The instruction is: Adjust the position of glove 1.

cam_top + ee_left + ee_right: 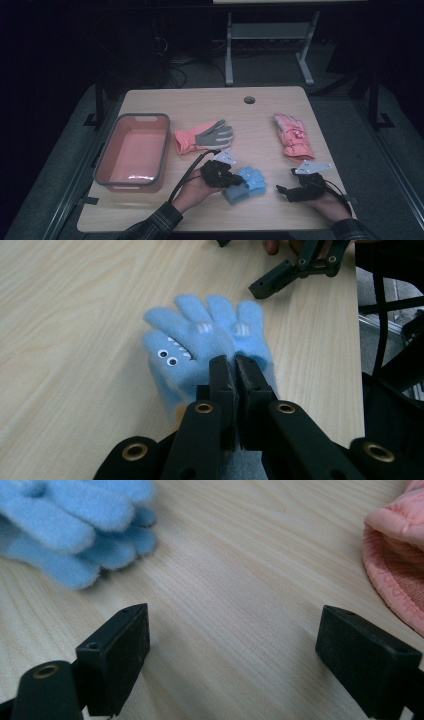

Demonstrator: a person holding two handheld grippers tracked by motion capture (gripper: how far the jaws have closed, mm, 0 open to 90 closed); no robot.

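Left hand-held gripper clamped on blue glove on bench (right hand-held gripper jaws apart, holding nothing).

Dim lab: bare desk, cables

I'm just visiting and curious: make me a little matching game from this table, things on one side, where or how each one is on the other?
Things:
1. blue glove
2. orange basin
3. pink padded glove
4. right gripper

States:
A. jaws wide apart over bare wood
B. pinched by the left gripper
C. lying at the table's right side
D. standing at the table's left side, nothing in it

Pairs: 1-B, 2-D, 3-C, 4-A
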